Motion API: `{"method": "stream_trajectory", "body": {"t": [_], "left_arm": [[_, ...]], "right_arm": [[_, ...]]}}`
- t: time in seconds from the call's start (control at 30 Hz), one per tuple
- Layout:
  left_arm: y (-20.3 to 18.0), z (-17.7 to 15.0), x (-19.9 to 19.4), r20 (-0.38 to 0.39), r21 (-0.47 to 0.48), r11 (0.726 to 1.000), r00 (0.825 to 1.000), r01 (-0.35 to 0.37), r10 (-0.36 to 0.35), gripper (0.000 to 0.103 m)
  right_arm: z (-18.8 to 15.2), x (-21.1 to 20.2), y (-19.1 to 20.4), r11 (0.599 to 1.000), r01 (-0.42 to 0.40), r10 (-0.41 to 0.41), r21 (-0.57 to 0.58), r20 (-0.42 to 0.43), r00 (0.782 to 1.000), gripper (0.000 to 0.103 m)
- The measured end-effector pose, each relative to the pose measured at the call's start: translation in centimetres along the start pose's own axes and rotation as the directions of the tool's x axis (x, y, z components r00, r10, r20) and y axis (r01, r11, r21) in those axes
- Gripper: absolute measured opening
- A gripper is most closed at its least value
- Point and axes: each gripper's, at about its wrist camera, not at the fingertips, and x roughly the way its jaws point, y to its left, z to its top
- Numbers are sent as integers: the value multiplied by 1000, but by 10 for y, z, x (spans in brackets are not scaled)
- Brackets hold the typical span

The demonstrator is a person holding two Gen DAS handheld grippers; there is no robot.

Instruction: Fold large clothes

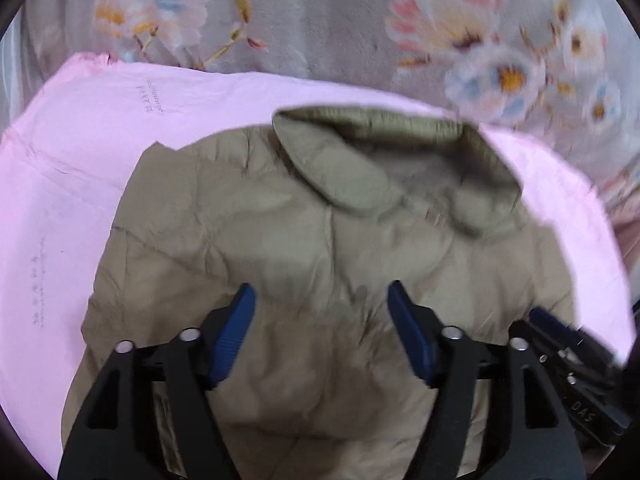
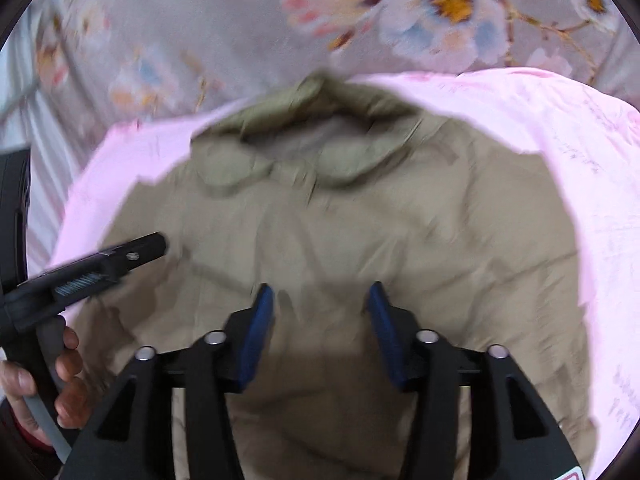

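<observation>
Jacket [image 1: 304, 248] lies on pink sheet [image 1: 60, 200] over floral bedding [image 1: 320, 32].

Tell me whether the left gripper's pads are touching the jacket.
Apart. The left wrist view shows the left gripper open, blue pads clear of the khaki jacket lying behind.

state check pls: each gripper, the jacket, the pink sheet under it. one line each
left gripper: open, nothing between the pads, above the jacket.
right gripper: open, nothing between the pads, above the jacket.
khaki jacket: lying on the pink sheet, collar at the far end, wrinkled; not gripped.
pink sheet: spread flat over the floral bedcover.
</observation>
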Motion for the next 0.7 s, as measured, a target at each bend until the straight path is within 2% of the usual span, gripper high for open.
{"method": "stream_trajectory", "body": {"t": [0.1,0.17,0.27,0.33,0.37,0.4,0.43,0.47,0.5,0.53,0.6,0.63,0.7], "left_arm": [[18,36,10,-6,-130,988,996,83,-85,82],[29,52,29,-28,-203,974,994,98,-106,82],[48,61,71,-90,-346,927,979,144,-185,82],[54,62,88,-79,-407,896,971,175,-225,82],[52,64,91,-63,-404,894,969,193,-238,82],[48,65,93,-56,-394,895,966,211,-252,77],[41,66,98,-58,-373,896,958,239,-280,70],[35,67,100,-70,-355,898,951,258,-301,47],[28,69,102,-89,-325,912,952,250,-293,19],[22,71,100,-92,-286,929,959,234,-269,9],[18,71,87,-58,-233,946,968,226,-246,8],[16,70,80,-38,-200,955,972,220,-232,7],[14,62,73,-22,-137,973,981,186,-191,7]], "right_arm": [[27,0,-21,992,-46,42,119,30,999,56],[45,9,-37,974,-93,87,207,37,995,57],[63,34,-51,954,-109,107,280,22,994,57],[68,52,-56,942,-123,128,313,5,992,58],[70,62,-57,933,-138,147,332,-3,989,58],[71,71,-57,927,-154,167,341,-9,986,56],[73,78,-55,926,-166,181,339,-13,983,38],[75,81,-53,927,-177,191,330,-11,981,22],[78,82,-50,932,-186,199,312,-10,980,5],[80,78,-47,933,-199,206,299,7,979,5],[84,60,-41,943,-211,198,257,77,977,4],[85,49,-37,958,-186,166,218,107,980,4],[83,45,-36,977,-122,104,177,106,989,4]]}}
